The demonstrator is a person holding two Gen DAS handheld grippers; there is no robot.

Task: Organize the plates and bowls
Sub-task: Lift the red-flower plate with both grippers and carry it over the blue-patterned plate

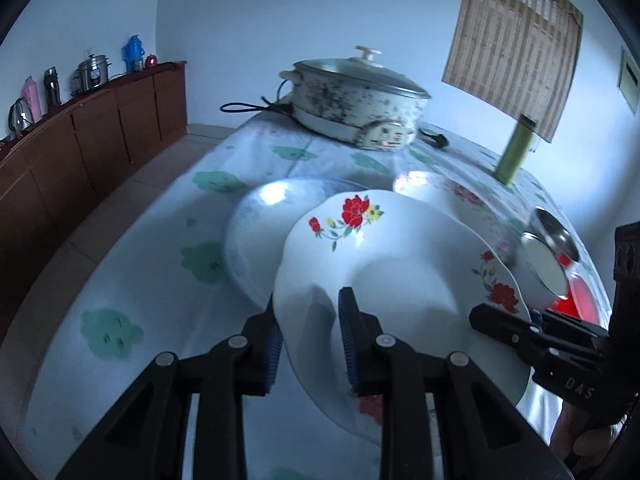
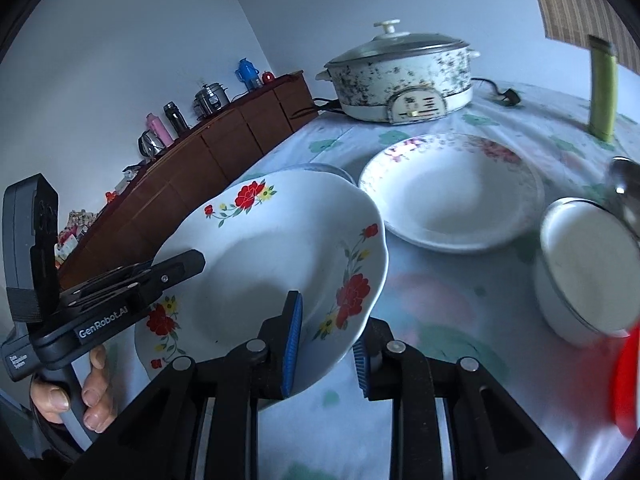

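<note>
Left gripper (image 1: 310, 332), right gripper (image 2: 326, 350) both clamp glossy scalloped floral plate (image 2: 272, 256) rim.

Red dish (image 2: 626, 384) cut off, blurred.

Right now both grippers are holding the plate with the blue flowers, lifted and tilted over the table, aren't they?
Not quite: the flowers on the plate are red, as the right wrist view shows. The rest holds: the left gripper and right gripper both grip its rim, tilted above the table.
</note>
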